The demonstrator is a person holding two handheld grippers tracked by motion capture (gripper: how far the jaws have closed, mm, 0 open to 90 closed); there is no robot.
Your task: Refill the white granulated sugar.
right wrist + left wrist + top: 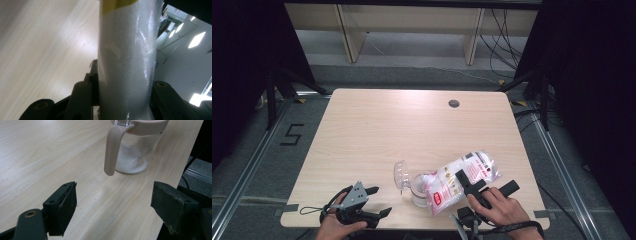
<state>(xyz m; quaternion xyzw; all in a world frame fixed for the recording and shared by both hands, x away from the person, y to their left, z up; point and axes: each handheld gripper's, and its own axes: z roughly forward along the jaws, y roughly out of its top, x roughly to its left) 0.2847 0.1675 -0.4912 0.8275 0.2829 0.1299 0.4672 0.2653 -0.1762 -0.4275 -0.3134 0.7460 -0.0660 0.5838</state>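
While the left claw (374,201) rests released near the counter's (377,130) front edge, the right claw (484,187) grips a clear plastic bag of white powder (459,179), tilted over the lidded glass jar (418,189) beside it.

In the left gripper view the jar (136,147) runs off the top edge, so its lid and mouth are cut away. The bag (127,60) hides the right gripper's pads in the right gripper view (its top and bottom both leave the frame). From the high view, the bag's print (439,192) is too small to read, and the person's forearms are cropped at the bottom.
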